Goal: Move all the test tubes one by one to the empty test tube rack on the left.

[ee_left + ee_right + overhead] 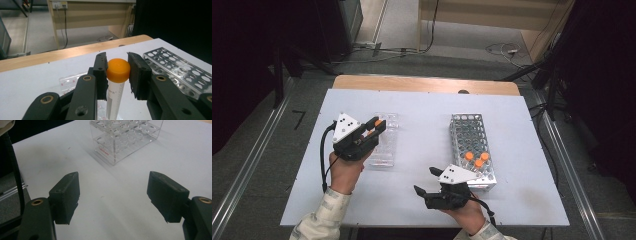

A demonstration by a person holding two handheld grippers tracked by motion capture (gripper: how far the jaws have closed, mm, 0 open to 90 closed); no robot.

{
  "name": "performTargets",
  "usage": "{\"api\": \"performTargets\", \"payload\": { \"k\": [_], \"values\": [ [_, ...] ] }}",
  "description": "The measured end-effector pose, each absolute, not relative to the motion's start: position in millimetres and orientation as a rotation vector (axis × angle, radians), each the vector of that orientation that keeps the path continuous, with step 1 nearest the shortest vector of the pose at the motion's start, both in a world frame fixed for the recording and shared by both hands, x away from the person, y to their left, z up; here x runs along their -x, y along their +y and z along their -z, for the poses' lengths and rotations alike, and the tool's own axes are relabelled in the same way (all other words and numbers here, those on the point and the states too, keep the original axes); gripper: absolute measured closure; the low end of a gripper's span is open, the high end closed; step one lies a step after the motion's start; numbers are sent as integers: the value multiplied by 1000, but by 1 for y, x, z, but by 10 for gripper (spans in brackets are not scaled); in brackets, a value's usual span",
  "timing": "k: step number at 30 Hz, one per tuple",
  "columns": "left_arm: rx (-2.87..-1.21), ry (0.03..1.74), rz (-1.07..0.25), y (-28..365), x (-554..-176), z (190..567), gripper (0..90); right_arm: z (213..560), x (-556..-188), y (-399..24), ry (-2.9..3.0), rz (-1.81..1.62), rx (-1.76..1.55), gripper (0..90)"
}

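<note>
The white table (422, 125) carries two racks. The metal tube rack (473, 150) lies right of the table centre and serves as the reference landmark; three orange-capped tubes (477, 159) stand in its near end. The clear plastic rack (384, 142) lies well apart from the metal tube rack, on its left side. The left gripper (376, 127) is held above the clear plastic rack, left of the metal tube rack, with its jaws clamped on the orange cap (118, 70) of a centrifuge tube (114, 98). In the left gripper view, the tube hangs upright below the cap, with its clear printed body between the jaws and the metal tube rack visible to the right of it. The right gripper (426, 181) is held just beside the near left corner of the metal tube rack, with its jaws spread wide and nothing between them.
</note>
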State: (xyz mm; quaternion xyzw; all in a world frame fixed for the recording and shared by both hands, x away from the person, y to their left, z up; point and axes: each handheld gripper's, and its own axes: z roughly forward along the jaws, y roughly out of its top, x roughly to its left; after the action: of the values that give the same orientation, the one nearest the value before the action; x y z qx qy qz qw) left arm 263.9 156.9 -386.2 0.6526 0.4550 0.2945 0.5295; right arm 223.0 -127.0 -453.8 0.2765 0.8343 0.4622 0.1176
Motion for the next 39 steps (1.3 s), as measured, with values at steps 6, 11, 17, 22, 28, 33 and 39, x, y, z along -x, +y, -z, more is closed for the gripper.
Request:
{"api": "performTargets", "payload": {
  "k": [6,11,17,22,28,33,39],
  "values": [
    [-1568,1101,-744,159,-268,388,700,454,-222,-126,2444,-1351,-806,255],
    [-1565,1111,-752,161,-269,390,700,455,-222,-126,2446,-1352,-808,256],
    [-1575,1115,-765,161,-270,393,700,456,-222,-125,2451,-1350,-803,256],
    [-1585,1112,-770,159,-272,398,699,456,-221,-124,2448,-1353,-806,257],
    [-1598,1114,-761,158,-273,404,699,456,-222,-125,2450,-1355,-813,249],
    [-1619,1123,-759,155,-275,410,698,456,-221,-124,2451,-1355,-810,249],
    [-1639,1133,-771,153,-275,416,698,456,-221,-124,2453,-1353,-806,249]
  ]
}}
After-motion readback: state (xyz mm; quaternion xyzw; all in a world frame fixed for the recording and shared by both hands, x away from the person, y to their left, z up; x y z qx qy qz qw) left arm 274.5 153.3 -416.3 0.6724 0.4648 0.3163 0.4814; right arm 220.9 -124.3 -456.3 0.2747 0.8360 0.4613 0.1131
